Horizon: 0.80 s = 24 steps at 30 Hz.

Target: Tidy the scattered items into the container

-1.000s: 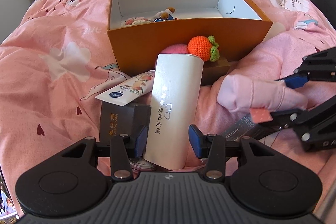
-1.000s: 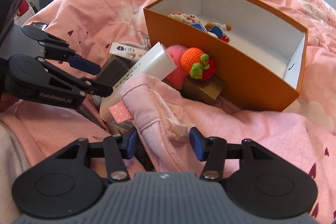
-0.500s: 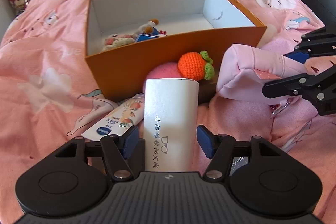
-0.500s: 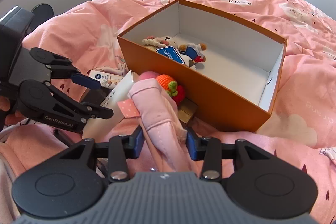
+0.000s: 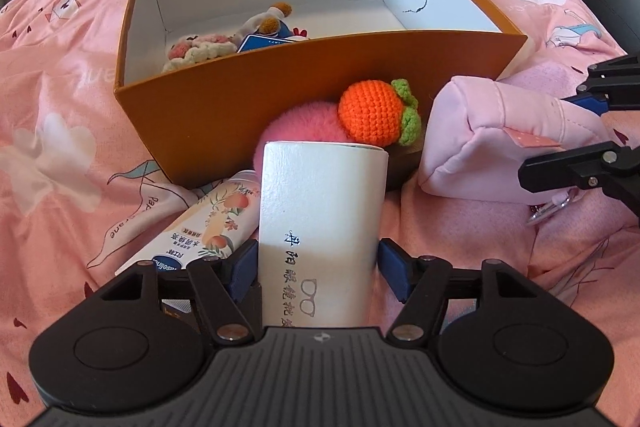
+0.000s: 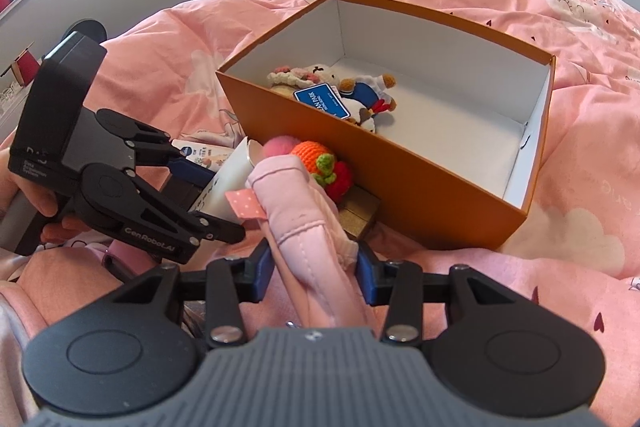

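Left claw point(image 5: 318, 265) grips the white glasses case point(image 5: 322, 223); right claw point(image 6: 316, 273) clenches the pink pouch point(image 6: 304, 223) beside the orange box point(image 6: 400, 187).

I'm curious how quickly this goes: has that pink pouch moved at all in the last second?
Yes. The pink pouch, clamped in the right gripper, has lifted off the bedding toward the orange box.
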Tool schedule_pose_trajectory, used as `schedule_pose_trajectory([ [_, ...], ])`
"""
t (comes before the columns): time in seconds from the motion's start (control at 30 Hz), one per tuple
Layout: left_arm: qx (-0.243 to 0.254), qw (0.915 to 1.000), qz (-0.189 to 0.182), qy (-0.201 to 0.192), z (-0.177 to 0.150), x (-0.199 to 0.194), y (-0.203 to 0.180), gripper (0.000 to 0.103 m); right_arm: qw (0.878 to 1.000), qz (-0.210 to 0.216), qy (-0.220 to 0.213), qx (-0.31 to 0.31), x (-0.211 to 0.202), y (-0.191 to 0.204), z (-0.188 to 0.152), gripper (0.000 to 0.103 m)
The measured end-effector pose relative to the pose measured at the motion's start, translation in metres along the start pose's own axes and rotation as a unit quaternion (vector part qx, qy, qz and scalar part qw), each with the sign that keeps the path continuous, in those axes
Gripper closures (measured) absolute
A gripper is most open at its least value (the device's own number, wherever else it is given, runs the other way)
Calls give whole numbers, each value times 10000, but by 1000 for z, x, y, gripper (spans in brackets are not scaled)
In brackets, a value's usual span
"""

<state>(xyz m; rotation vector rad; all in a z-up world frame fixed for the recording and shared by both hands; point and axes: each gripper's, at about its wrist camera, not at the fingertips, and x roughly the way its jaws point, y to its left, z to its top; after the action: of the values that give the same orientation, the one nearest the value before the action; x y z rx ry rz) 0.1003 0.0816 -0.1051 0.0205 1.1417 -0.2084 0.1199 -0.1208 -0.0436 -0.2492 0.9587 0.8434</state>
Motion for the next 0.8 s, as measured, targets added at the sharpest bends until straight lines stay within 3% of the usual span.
schedule_pose_trajectory([
  [0.37,-110,9977,471,-478,-14,-19,-14,29,10000,47,-35,41,1,-1,-2,57],
  [0.8,-366,9926,483,-1048,-19,-59,-18,29,9997,-76,-244,-33,-11,5,5,57],
])
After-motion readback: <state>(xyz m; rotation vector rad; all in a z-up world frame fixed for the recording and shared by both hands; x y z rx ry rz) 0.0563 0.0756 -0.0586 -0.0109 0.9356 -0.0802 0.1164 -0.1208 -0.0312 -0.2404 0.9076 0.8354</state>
